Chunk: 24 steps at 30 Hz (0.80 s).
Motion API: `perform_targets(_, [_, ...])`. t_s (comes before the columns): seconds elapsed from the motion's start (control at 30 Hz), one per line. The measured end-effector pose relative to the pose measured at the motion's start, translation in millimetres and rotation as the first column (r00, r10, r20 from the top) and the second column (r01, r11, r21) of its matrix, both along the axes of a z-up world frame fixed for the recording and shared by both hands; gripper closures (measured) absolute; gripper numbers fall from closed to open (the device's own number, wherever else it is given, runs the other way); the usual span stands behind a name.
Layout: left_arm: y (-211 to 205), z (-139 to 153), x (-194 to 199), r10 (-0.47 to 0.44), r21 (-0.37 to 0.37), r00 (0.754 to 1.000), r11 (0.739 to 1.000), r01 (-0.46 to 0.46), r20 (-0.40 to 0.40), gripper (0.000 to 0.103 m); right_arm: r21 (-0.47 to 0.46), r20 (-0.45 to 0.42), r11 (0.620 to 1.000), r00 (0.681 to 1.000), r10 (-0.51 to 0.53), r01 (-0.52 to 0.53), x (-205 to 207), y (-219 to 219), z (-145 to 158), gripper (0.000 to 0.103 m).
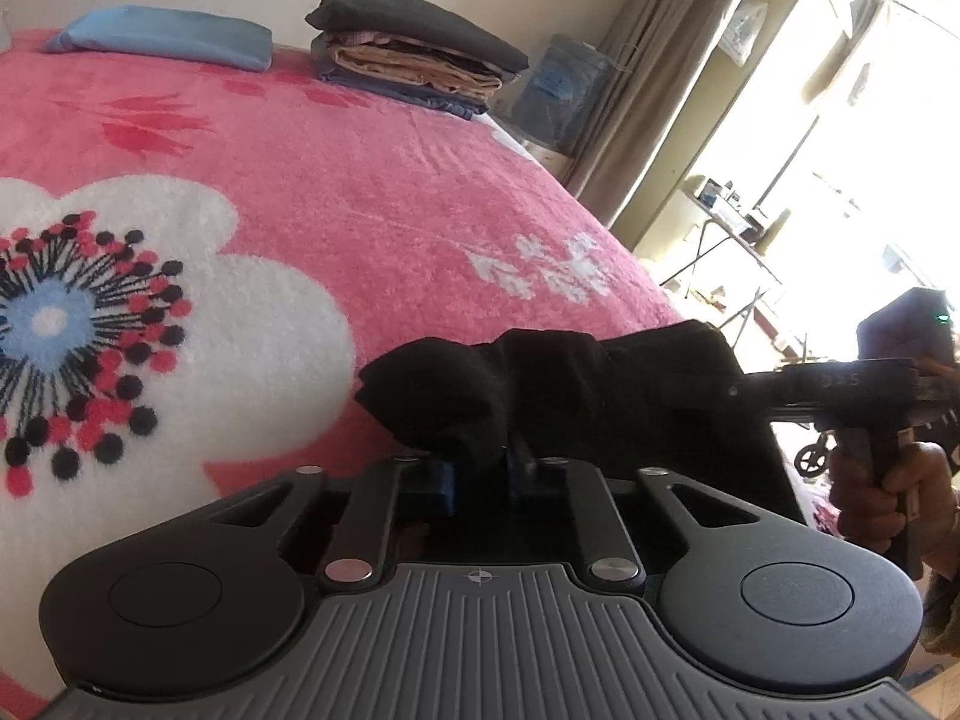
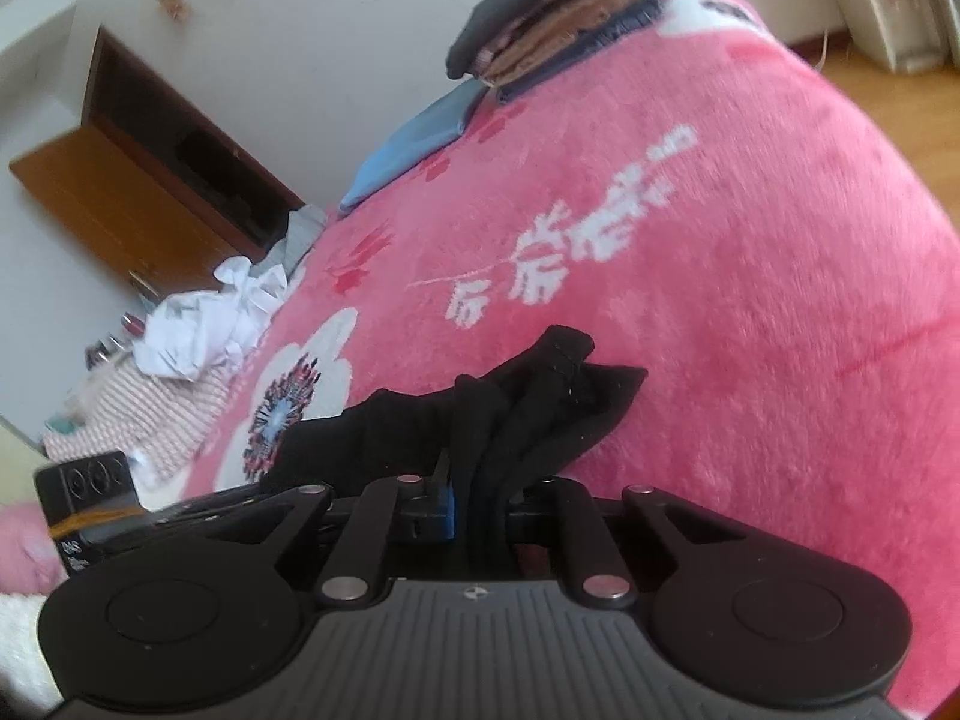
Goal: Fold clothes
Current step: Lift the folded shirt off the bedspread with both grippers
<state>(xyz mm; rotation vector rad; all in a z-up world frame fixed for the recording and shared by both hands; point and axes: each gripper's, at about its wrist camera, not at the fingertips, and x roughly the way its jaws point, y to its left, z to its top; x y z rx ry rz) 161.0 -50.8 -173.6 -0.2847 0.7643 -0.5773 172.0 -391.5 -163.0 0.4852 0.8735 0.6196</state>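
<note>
Black garment (image 1: 588, 396) held bunched above near edge of the pink bed (image 1: 372, 192). Left gripper (image 1: 480, 456) jaws nearly closed, pinching one end; right gripper (image 2: 480, 480) likewise on the other. Likely a two-point hold to spread it flat for folding. Long axis runs gripper to gripper, along the bed edge. Folded stack (image 1: 414, 54) sits far back.
</note>
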Motion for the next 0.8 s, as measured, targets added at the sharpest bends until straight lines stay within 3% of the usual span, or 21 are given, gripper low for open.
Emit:
perform_targets(0.17, [5, 19, -13, 0.026, -0.023, 0.999, 0.999, -0.025, 0.034, 0.097, -0.066, 0.085, 0.998, 0.996, -0.003, 0.009, -17, 9, 27, 0.092])
perform_targets(0.33, [5, 57, -34, 0.018, -0.030, 0.989, 0.999, -0.014, 0.144, 0.098, -0.133, 0.218, 0.991, 0.976, -0.002, 0.032, -44, 21, 65, 0.092])
perform_targets(0.47, [7, 96, -40, 0.020, -0.049, 0.971, 0.999, -0.009, 0.237, 0.098, -0.120, 0.314, 0.991, 0.949, -0.024, 0.065, -58, 23, 98, 0.093])
perform_targets(0.63, [2, 148, -26, 0.014, -0.048, 0.938, 0.999, 0.002, 0.347, 0.098, -0.076, 0.443, 0.990, 0.894, -0.071, 0.116, -49, 21, 146, 0.093])
perform_targets(0.8, [-10, 205, 6, 0.010, 0.001, 0.885, 1.000, -0.011, 0.466, 0.098, -0.029, 0.571, 0.988, 0.814, -0.108, 0.152, -18, 23, 196, 0.093])
